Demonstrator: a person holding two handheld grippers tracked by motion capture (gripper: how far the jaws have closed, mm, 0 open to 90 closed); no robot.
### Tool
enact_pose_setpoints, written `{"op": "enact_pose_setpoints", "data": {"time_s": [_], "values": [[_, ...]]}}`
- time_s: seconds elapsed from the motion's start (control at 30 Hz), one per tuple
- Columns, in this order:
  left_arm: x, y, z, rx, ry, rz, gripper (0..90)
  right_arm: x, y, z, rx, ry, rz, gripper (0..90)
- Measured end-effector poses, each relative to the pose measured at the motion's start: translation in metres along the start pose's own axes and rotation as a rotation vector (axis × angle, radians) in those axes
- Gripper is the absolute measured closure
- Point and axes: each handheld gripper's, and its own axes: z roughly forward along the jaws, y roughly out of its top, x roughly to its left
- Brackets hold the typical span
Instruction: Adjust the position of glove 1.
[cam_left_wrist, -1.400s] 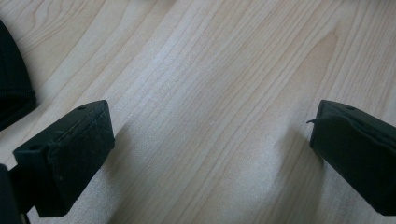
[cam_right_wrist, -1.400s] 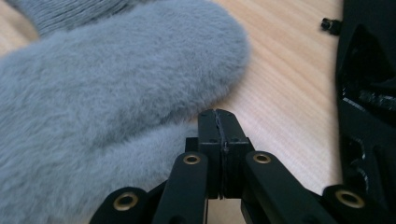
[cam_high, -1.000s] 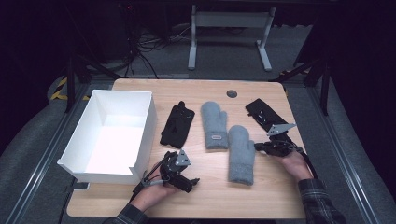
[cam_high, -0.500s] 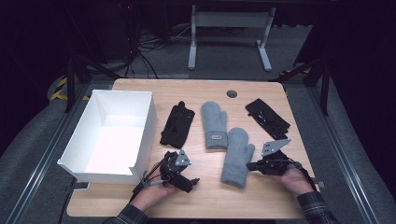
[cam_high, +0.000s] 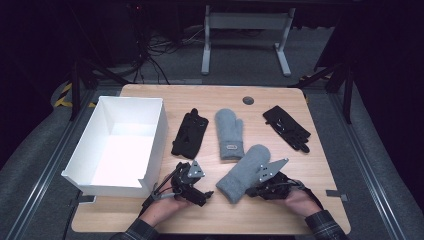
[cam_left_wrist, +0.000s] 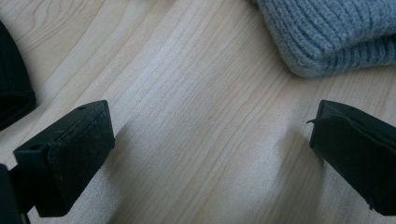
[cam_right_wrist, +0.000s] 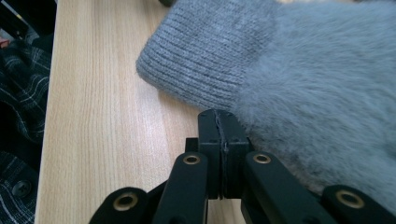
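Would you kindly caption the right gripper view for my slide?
Shut right tool beside a fuzzy grey knitted mitten on the light wooden table.

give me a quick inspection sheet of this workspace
surface: wooden table, bare between the items
job's things: grey mitten lying tilted by the right gripper; second grey mitten flat at centre
clutter: white box; two black gloves
grippers: left gripper open over bare wood; right gripper jaws shut, against the mitten's edge
cables: black cable at the left gripper; tangle on floor
surroundings: dark room, grey desk frame behind
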Motion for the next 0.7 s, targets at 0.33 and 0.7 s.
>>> {"op": "enact_pose_setpoints", "data": {"time_s": [0.33,0.7], "values": [[0.0,0.0,0.0,0.0,-0.001,0.001,0.1,-0.013,-0.015,-0.026,-0.065,-0.14,0.081,81.0],[0.001,0.012,-0.007,0.077,0.028,-0.022,7.6,-0.027,-0.05,-0.046,-0.098,-0.407,0.217,40.0]]}}
